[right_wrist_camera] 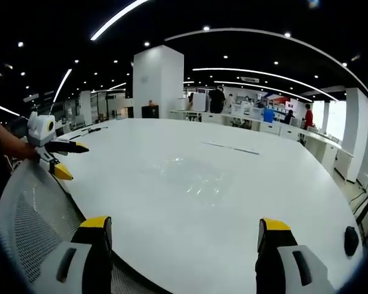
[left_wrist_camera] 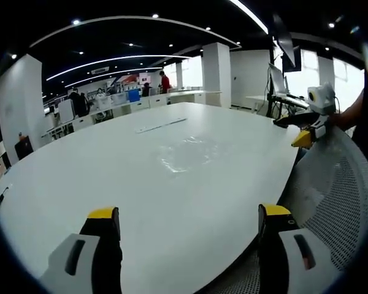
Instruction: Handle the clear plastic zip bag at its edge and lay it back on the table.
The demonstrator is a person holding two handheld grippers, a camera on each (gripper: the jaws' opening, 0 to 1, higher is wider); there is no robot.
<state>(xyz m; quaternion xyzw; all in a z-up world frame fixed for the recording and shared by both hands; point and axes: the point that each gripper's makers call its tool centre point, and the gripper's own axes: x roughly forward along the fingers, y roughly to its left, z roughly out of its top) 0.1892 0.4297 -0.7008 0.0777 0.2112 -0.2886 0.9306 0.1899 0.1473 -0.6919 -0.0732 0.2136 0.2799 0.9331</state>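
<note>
The clear plastic zip bag (left_wrist_camera: 187, 153) lies flat on the white table (left_wrist_camera: 80, 177), faint and crinkled, ahead of both grippers. My left gripper (left_wrist_camera: 189, 214) is held open over the table's near edge, with nothing between its yellow-tipped jaws. In the right gripper view the bag (right_wrist_camera: 193, 174) rests mid-table beyond my right gripper (right_wrist_camera: 185, 223), which is open too and holds nothing. Each gripper shows in the other's view: the right gripper (left_wrist_camera: 294, 130) off to the right, the left gripper (right_wrist_camera: 73, 160) off to the left, both short of the bag.
A mesh chair back (left_wrist_camera: 337, 196) stands against the table's near edge between the grippers, also seen as the chair back (right_wrist_camera: 30, 226). A thin pale strip (right_wrist_camera: 230, 147) lies beyond the bag. A small black object (right_wrist_camera: 351, 240) sits at the table's right edge. People and desks are far behind.
</note>
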